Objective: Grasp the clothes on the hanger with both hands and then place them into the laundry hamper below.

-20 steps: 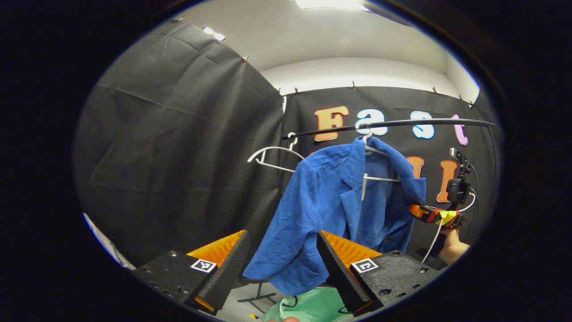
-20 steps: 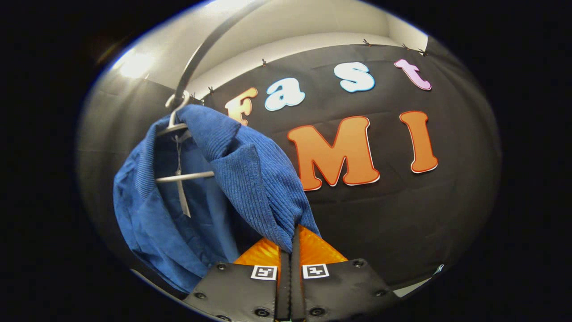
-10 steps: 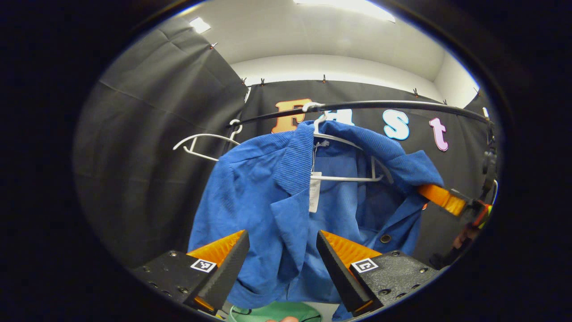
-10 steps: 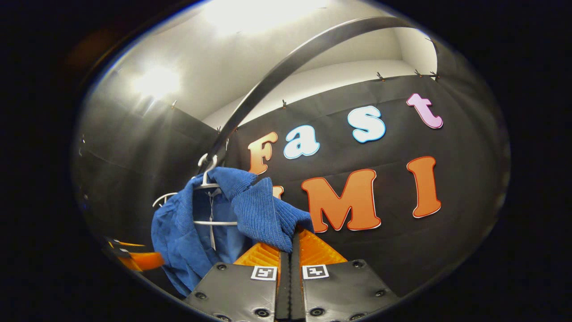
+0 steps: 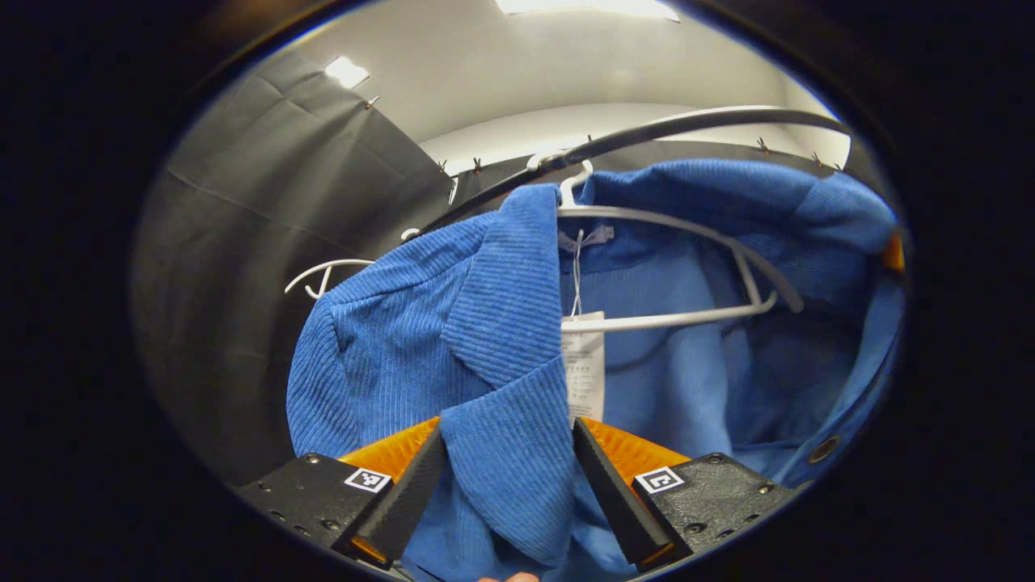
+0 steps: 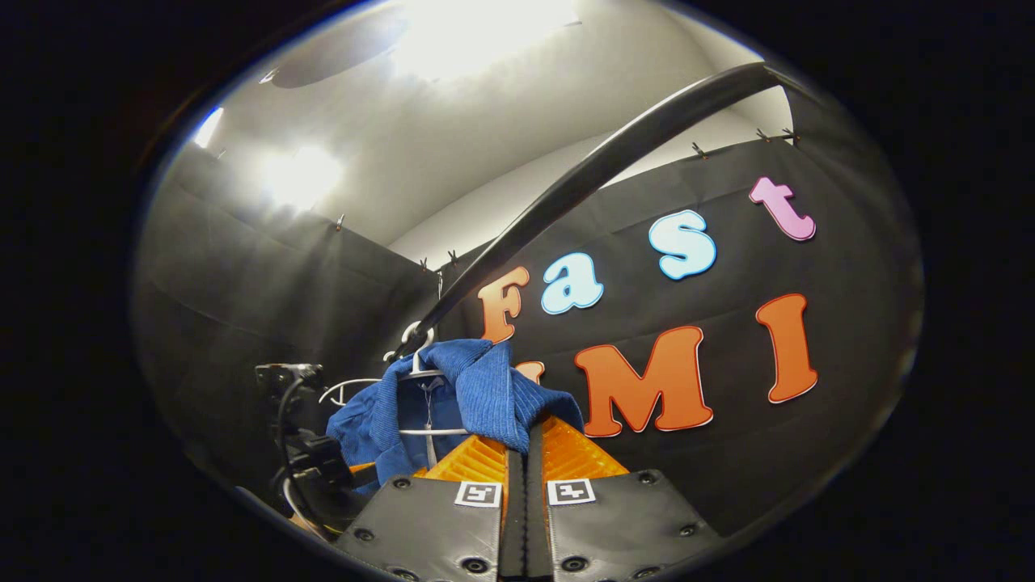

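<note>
A blue corduroy jacket [image 5: 501, 315] hangs on a white hanger [image 5: 671, 226] from a black rail [image 5: 647, 133]. My left gripper [image 5: 509, 436] is open, and the jacket's lapel hangs down between its two fingers, close to both. In the right gripper view, my right gripper [image 6: 525, 424] is shut on a fold of the jacket [image 6: 485, 392] at its shoulder, below the rail [image 6: 598, 170]. The hanger [image 6: 420, 373] still carries the jacket. The left gripper [image 6: 311, 469] shows at the lower left there, beside the jacket.
An empty white hanger [image 5: 323, 271] hangs on the rail to the left of the jacket. Black cloth walls close the booth behind and at the left. A white paper tag [image 5: 584, 364] dangles inside the jacket's collar.
My left gripper has moved in close, so the lapel now sits between its open fingers. The green hamper has dropped out of its view. The right gripper has drawn back, still holding the fabric.
</note>
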